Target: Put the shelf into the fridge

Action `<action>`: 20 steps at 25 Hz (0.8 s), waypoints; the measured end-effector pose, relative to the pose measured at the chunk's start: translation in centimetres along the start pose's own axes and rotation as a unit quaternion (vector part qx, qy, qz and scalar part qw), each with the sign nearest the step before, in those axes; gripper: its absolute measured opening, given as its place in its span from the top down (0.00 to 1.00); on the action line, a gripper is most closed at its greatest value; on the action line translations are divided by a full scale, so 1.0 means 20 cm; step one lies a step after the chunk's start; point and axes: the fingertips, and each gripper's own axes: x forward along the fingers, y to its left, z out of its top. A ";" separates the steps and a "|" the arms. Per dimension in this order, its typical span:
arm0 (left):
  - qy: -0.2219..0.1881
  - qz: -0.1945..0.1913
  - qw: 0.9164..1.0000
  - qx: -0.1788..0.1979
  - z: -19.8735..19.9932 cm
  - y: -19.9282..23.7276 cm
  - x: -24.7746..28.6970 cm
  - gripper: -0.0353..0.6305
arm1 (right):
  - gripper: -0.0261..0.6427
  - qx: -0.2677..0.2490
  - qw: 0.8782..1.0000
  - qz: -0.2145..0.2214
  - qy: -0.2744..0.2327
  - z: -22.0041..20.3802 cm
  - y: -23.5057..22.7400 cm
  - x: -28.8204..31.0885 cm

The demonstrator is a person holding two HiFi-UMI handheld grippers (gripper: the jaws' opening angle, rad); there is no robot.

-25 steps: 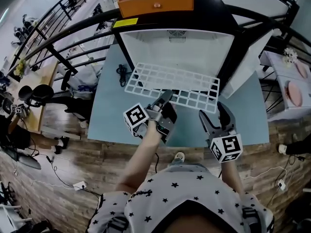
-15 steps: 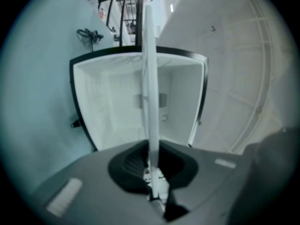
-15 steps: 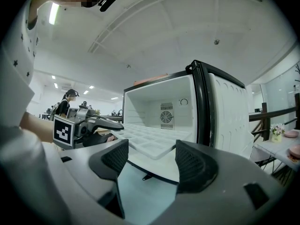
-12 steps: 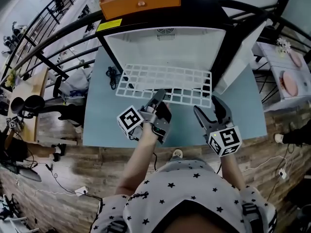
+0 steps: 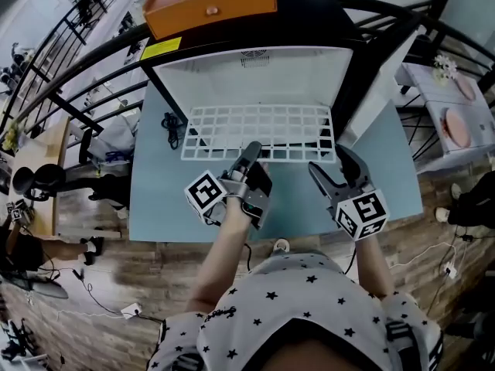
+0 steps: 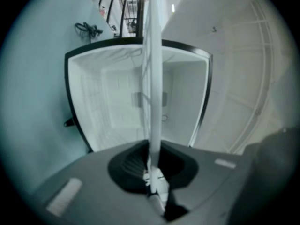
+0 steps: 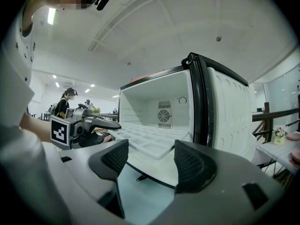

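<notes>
The white wire shelf (image 5: 259, 132) lies level, its far edge inside the mouth of the open white-lined fridge (image 5: 255, 72). My left gripper (image 5: 251, 154) is shut on the middle of the shelf's near edge. In the left gripper view the shelf (image 6: 152, 78) shows edge-on as a white bar running from the jaws (image 6: 151, 172) into the fridge (image 6: 117, 97). My right gripper (image 5: 340, 165) is open just off the shelf's near right corner, holding nothing. Through its jaws (image 7: 154, 161) I see the shelf (image 7: 150, 135), the fridge (image 7: 164, 104) and the left gripper (image 7: 84, 125).
The fridge stands on a light-blue table (image 5: 155, 192) with its door (image 5: 379, 76) swung open to the right. An orange box (image 5: 209, 2) sits on top. A black cable (image 5: 170, 122) lies left of the fridge. Railings run behind, and a side table (image 5: 456, 122) stands at the right.
The shelf has moved forward and squared up with the fridge opening, its far edge now inside. Both grippers have moved forward with it; the right one stays open.
</notes>
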 end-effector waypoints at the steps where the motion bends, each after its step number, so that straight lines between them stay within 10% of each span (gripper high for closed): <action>1: 0.000 -0.002 1.000 -0.001 0.00 0.00 0.01 0.89 | 0.55 -0.001 1.000 0.001 -0.001 0.00 -0.01 0.00; 20: -0.001 0.003 1.000 0.010 0.02 0.01 0.09 0.88 | 0.55 0.023 1.000 0.003 0.011 0.00 -0.13 0.09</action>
